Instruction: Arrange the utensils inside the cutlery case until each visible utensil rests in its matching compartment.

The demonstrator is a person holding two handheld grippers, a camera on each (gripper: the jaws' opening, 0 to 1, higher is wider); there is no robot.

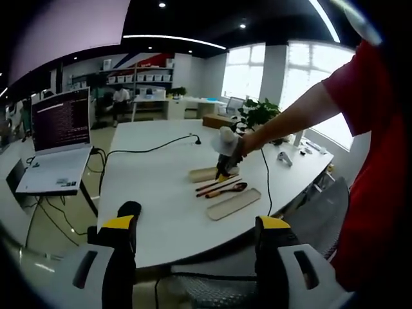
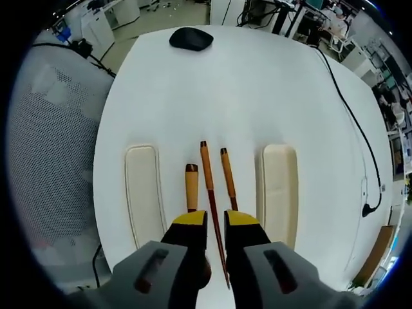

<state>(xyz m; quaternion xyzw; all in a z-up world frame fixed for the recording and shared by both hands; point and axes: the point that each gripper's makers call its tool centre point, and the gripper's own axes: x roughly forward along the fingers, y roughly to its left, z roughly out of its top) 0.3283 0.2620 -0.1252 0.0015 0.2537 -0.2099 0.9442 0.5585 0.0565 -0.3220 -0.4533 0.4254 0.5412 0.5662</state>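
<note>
Two cream case halves (image 2: 141, 193) (image 2: 278, 193) lie side by side on the white table (image 2: 244, 84). Between them rest a wooden spoon (image 2: 192, 185) and two brown chopsticks (image 2: 207, 170) (image 2: 227, 175). My right gripper (image 2: 215, 220) hovers low over them, open by a narrow gap; the longer chopstick runs through that gap, and the spoon's bowl is hidden under the left jaw. In the left gripper view a hand holds the right gripper (image 1: 223, 172) down at the utensils (image 1: 225, 189), beside a case half (image 1: 233, 203). My left gripper (image 1: 196, 224) hangs wide open, off the table's near edge.
A laptop (image 1: 61, 138) sits on a side stand at the left. A black cable (image 1: 148, 149) crosses the table. A black rounded object (image 2: 191, 38) lies at the far end. A mesh chair (image 2: 51, 148) stands beside the table. A person in red (image 1: 373, 161) stands at the right.
</note>
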